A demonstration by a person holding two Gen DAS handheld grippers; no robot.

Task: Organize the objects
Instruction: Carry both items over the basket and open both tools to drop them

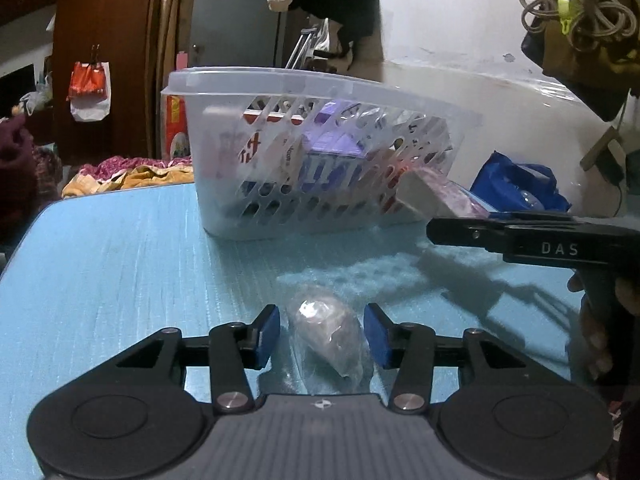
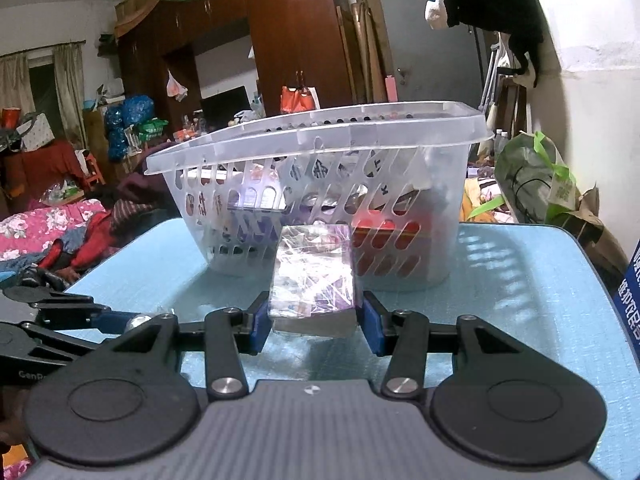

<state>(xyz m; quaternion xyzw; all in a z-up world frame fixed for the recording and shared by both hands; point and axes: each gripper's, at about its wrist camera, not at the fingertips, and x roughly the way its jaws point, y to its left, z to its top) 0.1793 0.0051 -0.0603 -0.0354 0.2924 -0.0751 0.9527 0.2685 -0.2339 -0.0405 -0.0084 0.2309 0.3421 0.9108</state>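
Note:
A clear slotted plastic basket (image 1: pixel 320 92) (image 2: pixel 320 128) full of boxes stands on the light blue table. My left gripper (image 1: pixel 322 334) is open around a small plastic-wrapped roll (image 1: pixel 326 332) lying on the table, with gaps on both sides. My right gripper (image 2: pixel 314 320) is shut on a plastic-wrapped purple and white packet (image 2: pixel 314 276) and holds it above the table just in front of the basket. The packet (image 1: pixel 436 194) and the right gripper's arm show in the left wrist view at the right.
The blue table (image 1: pixel 120 260) (image 2: pixel 520 280) ends at rounded edges. A blue bag (image 1: pixel 520 184) lies behind the table on the right. A green bag (image 2: pixel 532 176) sits beyond the far right corner. Bedding and clutter lie past the left edge.

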